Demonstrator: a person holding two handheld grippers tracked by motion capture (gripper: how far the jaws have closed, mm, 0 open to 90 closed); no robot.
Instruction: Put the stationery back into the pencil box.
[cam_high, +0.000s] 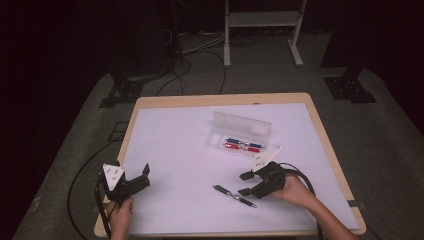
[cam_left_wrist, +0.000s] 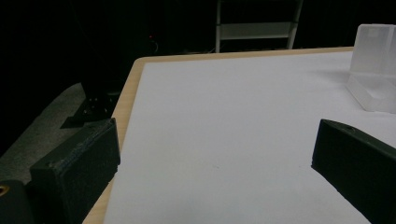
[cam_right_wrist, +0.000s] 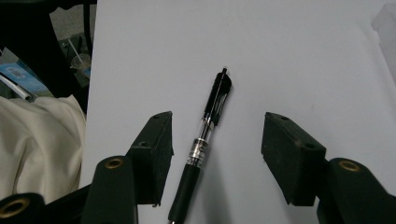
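Note:
A black click pen (cam_high: 234, 195) lies on the white table top (cam_high: 180, 150) near the front edge. My right gripper (cam_high: 245, 184) hovers low just right of it, open. In the right gripper view the pen (cam_right_wrist: 205, 135) lies lengthwise between the two jaws of that gripper (cam_right_wrist: 218, 126), closer to the left one, and neither pad touches it. My left gripper (cam_high: 145, 177) rests at the front left corner, open and holding nothing; its jaws (cam_left_wrist: 215, 140) stand wide apart over bare table. A clear pen case (cam_high: 240, 132) sits open mid-table with a blue pen (cam_high: 243, 143) and a red pen (cam_high: 240, 147) in it.
The case (cam_left_wrist: 373, 70) stands at the far right of the left gripper view. Cables (cam_high: 180, 70) and a metal stand (cam_high: 262, 30) are on the floor beyond the table. Cream cloth (cam_right_wrist: 37, 144) lies past the table's edge.

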